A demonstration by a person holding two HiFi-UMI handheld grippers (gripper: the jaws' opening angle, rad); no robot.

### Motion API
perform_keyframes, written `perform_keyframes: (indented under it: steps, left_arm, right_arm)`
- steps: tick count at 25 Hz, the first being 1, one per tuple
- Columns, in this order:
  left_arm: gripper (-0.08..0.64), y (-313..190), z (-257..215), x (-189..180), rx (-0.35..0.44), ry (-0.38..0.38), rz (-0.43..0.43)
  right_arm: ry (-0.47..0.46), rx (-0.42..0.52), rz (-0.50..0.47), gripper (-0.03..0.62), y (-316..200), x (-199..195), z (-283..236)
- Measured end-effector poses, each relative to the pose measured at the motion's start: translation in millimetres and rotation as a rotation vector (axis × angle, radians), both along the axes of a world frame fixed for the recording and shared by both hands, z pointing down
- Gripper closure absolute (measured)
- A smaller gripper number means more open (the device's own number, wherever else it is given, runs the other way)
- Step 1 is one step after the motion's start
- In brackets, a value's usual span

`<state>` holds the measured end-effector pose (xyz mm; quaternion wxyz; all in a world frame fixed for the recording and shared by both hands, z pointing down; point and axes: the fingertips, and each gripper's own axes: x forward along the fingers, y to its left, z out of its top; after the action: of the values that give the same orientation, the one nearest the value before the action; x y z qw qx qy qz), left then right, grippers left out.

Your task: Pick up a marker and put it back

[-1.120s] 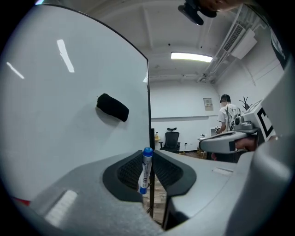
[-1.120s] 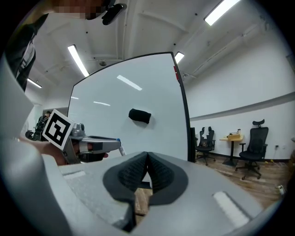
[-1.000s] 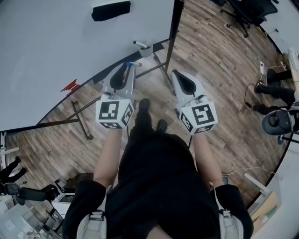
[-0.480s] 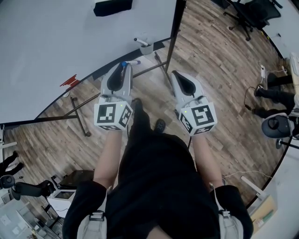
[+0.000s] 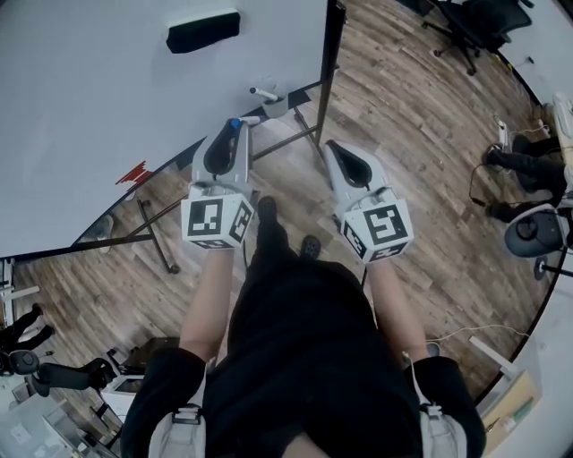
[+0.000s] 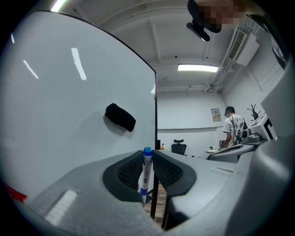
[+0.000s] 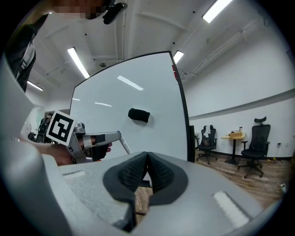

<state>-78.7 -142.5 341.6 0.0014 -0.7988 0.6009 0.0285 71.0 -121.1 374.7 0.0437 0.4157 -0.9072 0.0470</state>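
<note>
A white marker (image 6: pixel 146 171) with a blue cap stands upright between the jaws of my left gripper (image 6: pixel 148 161), which is shut on it. In the head view its blue cap (image 5: pixel 235 123) pokes out of the left gripper (image 5: pixel 233 132) at the lower edge of the whiteboard (image 5: pixel 107 98). My right gripper (image 5: pixel 330 148) is held beside it, just right of the board's black edge. Its jaws are shut with nothing between them (image 7: pixel 146 161). Another marker (image 5: pixel 262 92) lies on the board's ledge, beyond the left gripper.
A black eraser (image 5: pixel 202 30) sticks to the whiteboard, with a red scribble (image 5: pixel 134 169) lower left. The board's metal stand legs (image 5: pixel 154 231) spread over the wooden floor. Office chairs (image 5: pixel 474 22) and a person's feet (image 5: pixel 519 165) are off to the right.
The left gripper with the marker has shifted slightly left along the board's lower edge. The right gripper has stayed about where it was.
</note>
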Motion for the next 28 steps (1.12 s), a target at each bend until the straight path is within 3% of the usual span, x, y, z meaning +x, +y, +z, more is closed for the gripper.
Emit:
perform_keyframes:
  steps: [17, 28]
  left_arm:
    - [0.482, -111.3, 27.1, 13.5, -0.041, -0.183, 0.142]
    - [0.482, -145.4, 80.5, 19.3, -0.15, -0.361, 0.189]
  right_arm:
    - [-0.013, -0.007, 0.125, 0.591, -72.4, -4.3, -10.8]
    - [-0.013, -0.039, 0.197, 0.591, -89.0, 2.2, 2.3]
